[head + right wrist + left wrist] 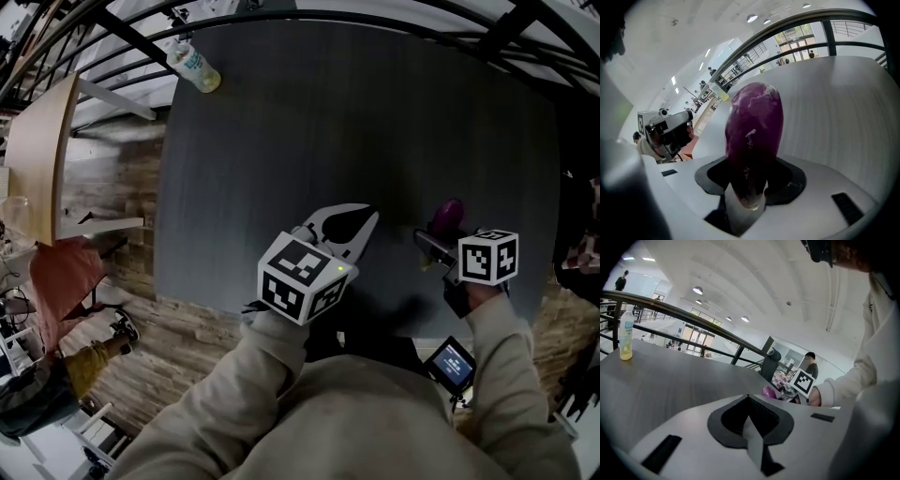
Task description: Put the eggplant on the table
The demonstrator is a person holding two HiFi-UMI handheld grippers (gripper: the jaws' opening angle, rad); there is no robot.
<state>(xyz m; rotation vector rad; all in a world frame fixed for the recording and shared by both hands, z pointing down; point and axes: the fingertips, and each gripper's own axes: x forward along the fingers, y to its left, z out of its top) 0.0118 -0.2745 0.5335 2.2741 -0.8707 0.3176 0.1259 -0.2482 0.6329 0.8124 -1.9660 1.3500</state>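
One purple eggplant [754,136] is clamped at its lower end between the jaws of the right tool [439,234], over the near right part of the dark grey worktop [328,122]. Whether it touches the surface cannot be told. Just to its left hovers the left tool [367,221], jaws closed together on nothing. A clear bottle [194,67] stands well apart at the far left corner, by a black railing [122,33].

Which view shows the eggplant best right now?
Right gripper view: the eggplant fills the frame, clamped between the jaws. Head view shows only its purple end; left gripper view, a small distant purple patch.
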